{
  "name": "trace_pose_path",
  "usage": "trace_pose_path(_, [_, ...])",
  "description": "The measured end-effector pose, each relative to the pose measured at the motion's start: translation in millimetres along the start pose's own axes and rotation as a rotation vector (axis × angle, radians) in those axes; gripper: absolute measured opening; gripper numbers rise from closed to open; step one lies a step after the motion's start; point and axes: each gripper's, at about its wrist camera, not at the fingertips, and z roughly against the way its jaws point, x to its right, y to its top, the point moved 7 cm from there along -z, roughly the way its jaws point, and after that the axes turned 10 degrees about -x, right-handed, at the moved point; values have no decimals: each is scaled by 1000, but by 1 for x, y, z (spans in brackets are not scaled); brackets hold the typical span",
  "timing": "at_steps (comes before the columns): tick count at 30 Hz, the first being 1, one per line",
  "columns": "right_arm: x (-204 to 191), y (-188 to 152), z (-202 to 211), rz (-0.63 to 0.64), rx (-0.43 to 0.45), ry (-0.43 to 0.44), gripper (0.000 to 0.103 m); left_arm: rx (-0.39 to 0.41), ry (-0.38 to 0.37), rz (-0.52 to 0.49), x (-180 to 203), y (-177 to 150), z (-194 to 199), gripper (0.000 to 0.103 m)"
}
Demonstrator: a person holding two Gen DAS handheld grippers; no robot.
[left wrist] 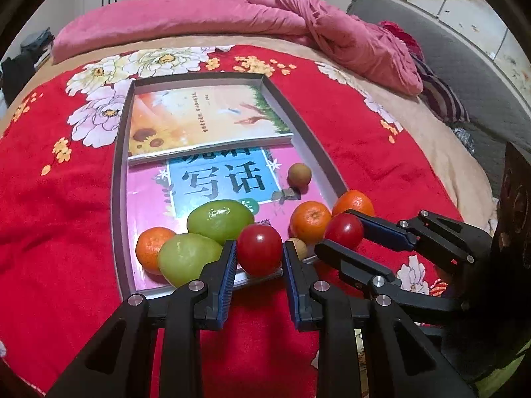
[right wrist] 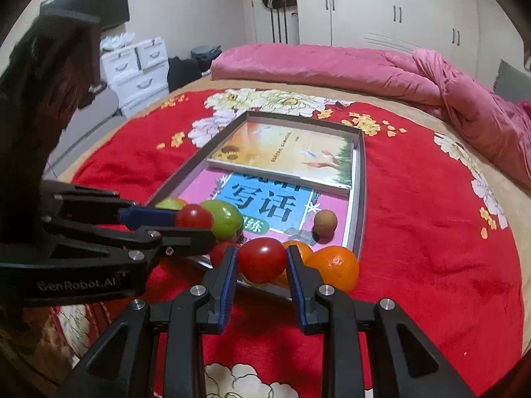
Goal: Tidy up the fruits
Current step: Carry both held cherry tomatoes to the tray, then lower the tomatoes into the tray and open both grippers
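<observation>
My left gripper is shut on a red tomato at the near edge of a shallow grey box. My right gripper is shut on a second red tomato; it also shows in the left wrist view, held over the box's near right corner. In the box lie two green fruits, oranges and a small brown fruit. One orange sits just outside the box on the blanket. The left gripper shows in the right wrist view.
The box holds two books and rests on a red flowered blanket on a bed. A pink quilt lies at the far side. White drawers and wardrobes stand beyond the bed.
</observation>
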Motion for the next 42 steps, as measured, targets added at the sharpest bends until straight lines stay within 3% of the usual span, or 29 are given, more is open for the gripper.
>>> trace_pose_path(11, [-2, -7, -16, 63, -32, -78, 30, -22, 0, -8, 2, -2, -9, 28])
trace_pose_path(24, [-5, -17, -1, 98, -17, -124, 41, -48, 8, -5, 2, -5, -17, 29])
trace_pose_path(29, [2, -16, 10, 65, 0, -120, 46, -46, 1, -6, 4, -6, -15, 37])
trace_pose_path(39, [24, -13, 35, -41, 38, -111, 66, -33, -6, -5, 6, -7, -7, 49])
trace_pose_path(42, [32, -14, 39, -81, 40, -107, 67, -27, -11, -5, 8, -7, -3, 55])
